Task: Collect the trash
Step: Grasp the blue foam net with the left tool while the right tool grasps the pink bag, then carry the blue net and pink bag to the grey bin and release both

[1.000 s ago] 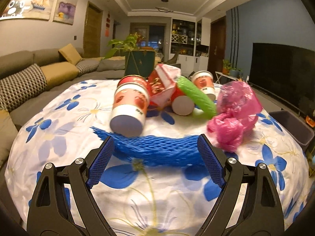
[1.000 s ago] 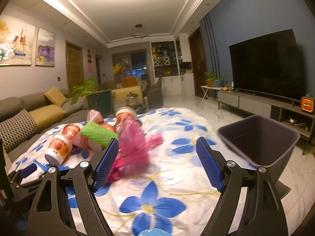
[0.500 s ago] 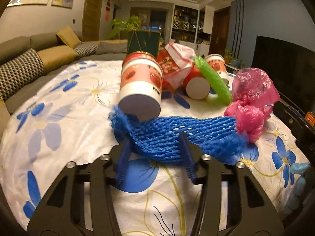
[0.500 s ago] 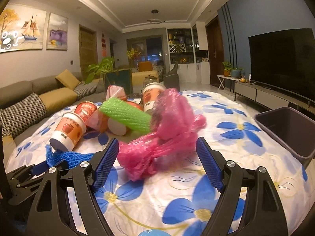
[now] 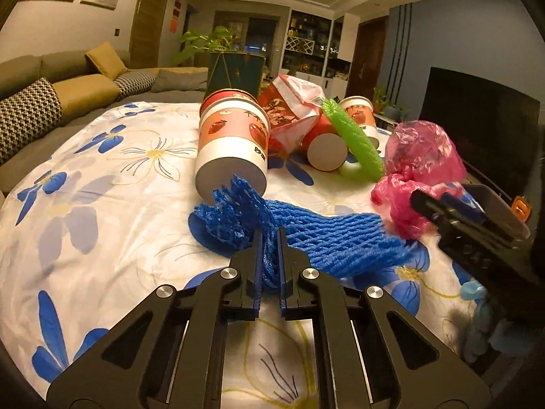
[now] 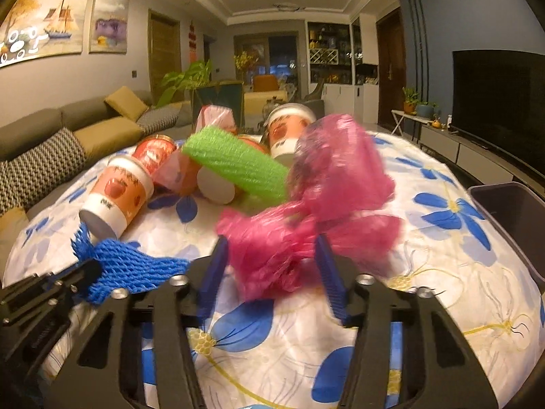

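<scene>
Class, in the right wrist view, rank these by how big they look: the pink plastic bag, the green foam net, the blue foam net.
1. pink plastic bag, clearly largest, though it lies nearest the lens.
2 and 3. green foam net and blue foam net look about alike; the left gripper hides part of the blue one, so I will not rank them.

crumpled blue foam net (image 5: pixel 327 238), claw-pinched

the left gripper (image 5: pixel 269 238) is built of black angular arms with cut-out slots, fixed by round silver screws, and its fingers are faced with ribbed blue pads (image 5: pixel 258 266). the right gripper (image 6: pixel 272 272) is made alike: black slotted frame, silver screw heads, blue ridged pads (image 6: pixel 328 279).
</scene>
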### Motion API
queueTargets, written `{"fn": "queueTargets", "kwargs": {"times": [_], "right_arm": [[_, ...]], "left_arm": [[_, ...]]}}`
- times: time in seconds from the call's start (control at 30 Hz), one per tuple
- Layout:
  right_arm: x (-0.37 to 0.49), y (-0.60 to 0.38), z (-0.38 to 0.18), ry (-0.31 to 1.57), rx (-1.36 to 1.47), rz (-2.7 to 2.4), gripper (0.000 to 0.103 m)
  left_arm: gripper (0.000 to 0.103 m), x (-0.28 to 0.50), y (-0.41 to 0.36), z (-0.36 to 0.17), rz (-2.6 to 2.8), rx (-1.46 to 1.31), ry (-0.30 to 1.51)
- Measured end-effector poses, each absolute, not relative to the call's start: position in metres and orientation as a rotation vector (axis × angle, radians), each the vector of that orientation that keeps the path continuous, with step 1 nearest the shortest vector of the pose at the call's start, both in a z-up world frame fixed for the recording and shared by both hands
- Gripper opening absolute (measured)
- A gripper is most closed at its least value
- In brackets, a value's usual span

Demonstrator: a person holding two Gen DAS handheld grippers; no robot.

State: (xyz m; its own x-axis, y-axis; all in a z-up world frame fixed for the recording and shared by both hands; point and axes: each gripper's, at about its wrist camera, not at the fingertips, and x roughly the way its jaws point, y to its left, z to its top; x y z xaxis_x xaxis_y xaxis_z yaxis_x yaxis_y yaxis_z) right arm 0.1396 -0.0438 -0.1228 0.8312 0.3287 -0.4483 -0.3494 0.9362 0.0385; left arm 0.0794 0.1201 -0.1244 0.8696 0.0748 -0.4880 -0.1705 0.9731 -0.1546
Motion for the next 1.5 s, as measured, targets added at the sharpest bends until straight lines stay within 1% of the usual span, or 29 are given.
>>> {"fn": "queueTargets", "kwargs": {"times": [0.07, 0.1, 0.17, 0.27, 0.73, 1.3, 1.5], "right_arm": [[0.143, -0.040, -0.126, 0.497, -0.056, 0.372, 0.029], [0.144, -0.040, -0.127, 0.506, -0.058, 0.377, 0.028], [0.142, -0.041, -0.126, 0.505, -0.053, 0.392, 0.017], [0.135, -0.047, -0.122, 0.489, -0.045, 0.409, 0.012], [0.081, -0.092, -0.089, 0.388, -0.034, 0.448, 0.011], [0.064, -0.169, -0.047, 0.243, 0.050, 0.283, 0.011], [0.064, -0.202, -0.036, 0.190, 0.065, 0.209, 0.011]], "left_arm": [[0.006, 0.077, 0.122, -0.124, 0.130, -0.204, 0.496], [0.006, 0.076, 0.124, -0.123, 0.130, -0.208, 0.494], [0.006, 0.073, 0.126, -0.122, 0.127, -0.220, 0.489], [0.006, 0.068, 0.126, -0.118, 0.125, -0.228, 0.483], [0.006, 0.054, 0.105, -0.088, 0.091, -0.200, 0.416], [0.006, 0.069, 0.054, -0.041, -0.024, -0.133, 0.343], [0.006, 0.084, 0.021, -0.021, -0.090, -0.069, 0.307]]}}
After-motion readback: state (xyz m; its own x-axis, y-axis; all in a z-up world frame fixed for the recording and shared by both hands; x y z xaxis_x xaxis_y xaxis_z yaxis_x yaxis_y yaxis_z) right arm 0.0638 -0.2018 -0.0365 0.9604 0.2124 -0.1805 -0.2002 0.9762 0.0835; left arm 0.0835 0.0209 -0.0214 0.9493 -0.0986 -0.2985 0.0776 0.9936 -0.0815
